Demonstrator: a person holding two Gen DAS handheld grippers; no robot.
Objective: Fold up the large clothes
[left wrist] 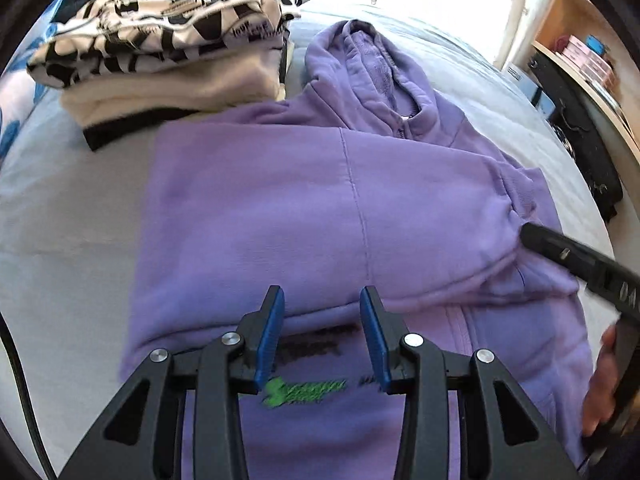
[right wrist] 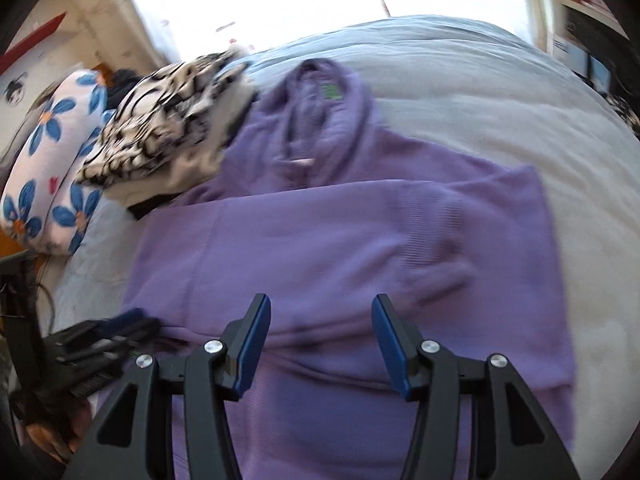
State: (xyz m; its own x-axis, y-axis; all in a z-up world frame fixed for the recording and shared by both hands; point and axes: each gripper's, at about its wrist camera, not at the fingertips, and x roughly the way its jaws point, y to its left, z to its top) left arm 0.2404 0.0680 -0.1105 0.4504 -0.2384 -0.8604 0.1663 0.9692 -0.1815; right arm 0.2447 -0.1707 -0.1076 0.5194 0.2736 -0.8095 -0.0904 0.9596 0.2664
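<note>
A purple hoodie (left wrist: 320,200) lies on a pale grey bed, hood toward the far side, with both sleeves folded across its chest. Green and black print shows near its lower part. My left gripper (left wrist: 322,300) hovers over the hoodie's near half, blue pads apart, nothing between them. In the left wrist view the other gripper's black finger (left wrist: 568,256) reaches in from the right near a sleeve cuff. In the right wrist view the hoodie (right wrist: 340,240) fills the middle. My right gripper (right wrist: 320,308) stands open above it, holding nothing.
A stack of folded clothes (left wrist: 168,52), black-and-white print on top, sits at the hoodie's far left. A pillow with blue flowers (right wrist: 56,160) lies beyond it. Shelves with boxes (left wrist: 588,52) and dark items stand to the right of the bed (right wrist: 500,100).
</note>
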